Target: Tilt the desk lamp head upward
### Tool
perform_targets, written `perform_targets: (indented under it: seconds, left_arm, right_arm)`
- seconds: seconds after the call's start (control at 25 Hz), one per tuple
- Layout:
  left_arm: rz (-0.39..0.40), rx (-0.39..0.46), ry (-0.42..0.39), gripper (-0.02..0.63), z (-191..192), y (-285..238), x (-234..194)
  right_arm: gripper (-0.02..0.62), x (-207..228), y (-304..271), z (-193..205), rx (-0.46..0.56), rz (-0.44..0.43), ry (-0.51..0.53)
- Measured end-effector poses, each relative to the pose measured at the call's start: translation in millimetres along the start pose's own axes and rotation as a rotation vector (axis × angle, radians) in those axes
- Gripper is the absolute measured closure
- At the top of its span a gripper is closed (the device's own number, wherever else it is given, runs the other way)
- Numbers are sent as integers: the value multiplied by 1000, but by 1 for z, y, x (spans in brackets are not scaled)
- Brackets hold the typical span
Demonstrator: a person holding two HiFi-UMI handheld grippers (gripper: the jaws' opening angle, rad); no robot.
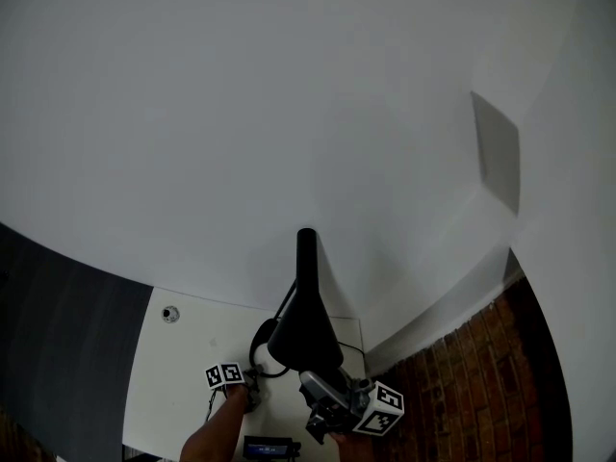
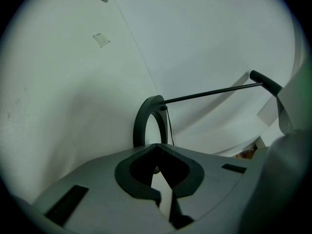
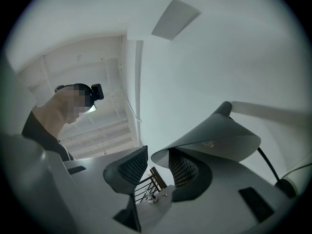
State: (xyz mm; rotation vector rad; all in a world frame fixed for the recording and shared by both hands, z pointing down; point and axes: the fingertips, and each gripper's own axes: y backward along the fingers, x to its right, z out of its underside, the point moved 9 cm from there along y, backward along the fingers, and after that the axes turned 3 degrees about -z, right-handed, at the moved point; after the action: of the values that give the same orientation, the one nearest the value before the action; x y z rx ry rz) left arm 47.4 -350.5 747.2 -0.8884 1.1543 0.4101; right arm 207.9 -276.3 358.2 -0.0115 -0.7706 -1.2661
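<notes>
Desk lamp stands toward the right edge of the white tabletop (image 1: 183,354). Its ring base (image 2: 146,118) is flat on the surface and its black lamp head (image 3: 214,140) is raised on a thin stem (image 2: 214,92).

Left gripper (image 2: 157,147): jaws together, nothing between them, tips just at the ring base.

Right gripper (image 3: 156,162): jaws apart, with the lamp head's rim edge over the gap and touching the right jaw.

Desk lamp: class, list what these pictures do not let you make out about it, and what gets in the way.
- Base ring, left gripper view: lower part hidden behind the left gripper, so any grip cannot be told.
- Lamp head, head view: small and dark, covers part of the base ring.
- Right gripper, right gripper view: open at the lamp head's rim; contact unclear.
</notes>
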Motion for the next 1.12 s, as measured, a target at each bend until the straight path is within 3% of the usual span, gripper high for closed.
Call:
perform_targets:
  seconds: [1.12]
  left_arm:
    - [0,-7,-5,594,-2,-2,1]
  right_arm:
    - [457,-9,-24,-41,25,-53,44]
